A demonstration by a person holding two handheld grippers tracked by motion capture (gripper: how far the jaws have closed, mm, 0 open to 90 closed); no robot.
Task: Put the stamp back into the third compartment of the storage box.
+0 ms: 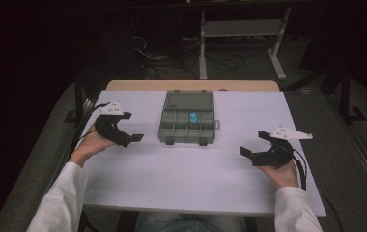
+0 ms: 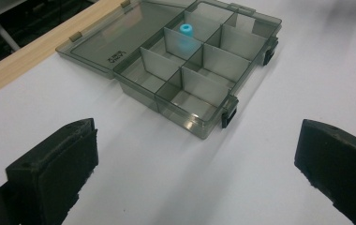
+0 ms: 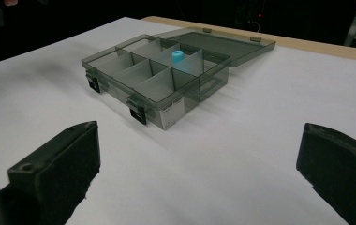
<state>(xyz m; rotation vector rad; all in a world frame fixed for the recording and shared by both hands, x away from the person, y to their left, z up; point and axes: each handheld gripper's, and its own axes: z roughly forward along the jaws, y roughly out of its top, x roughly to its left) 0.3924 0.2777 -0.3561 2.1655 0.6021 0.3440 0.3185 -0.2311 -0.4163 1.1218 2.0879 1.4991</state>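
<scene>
Jaws of both grippers spread wide, empty; open organiser box [image 1: 187,117] holds one blue cap [image 1: 193,117].

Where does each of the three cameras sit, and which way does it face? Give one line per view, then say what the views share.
High view: above the person's side, looking forward and down on the white table; forearms, left gripper and right gripper show.
Left gripper view: rides the left gripper, looking between open jaws at the smoky transparent plastic compartment box.
Right gripper view: rides the right gripper, looking between open jaws.
Shared: the open box holding a small blue cylindrical cap.
</scene>
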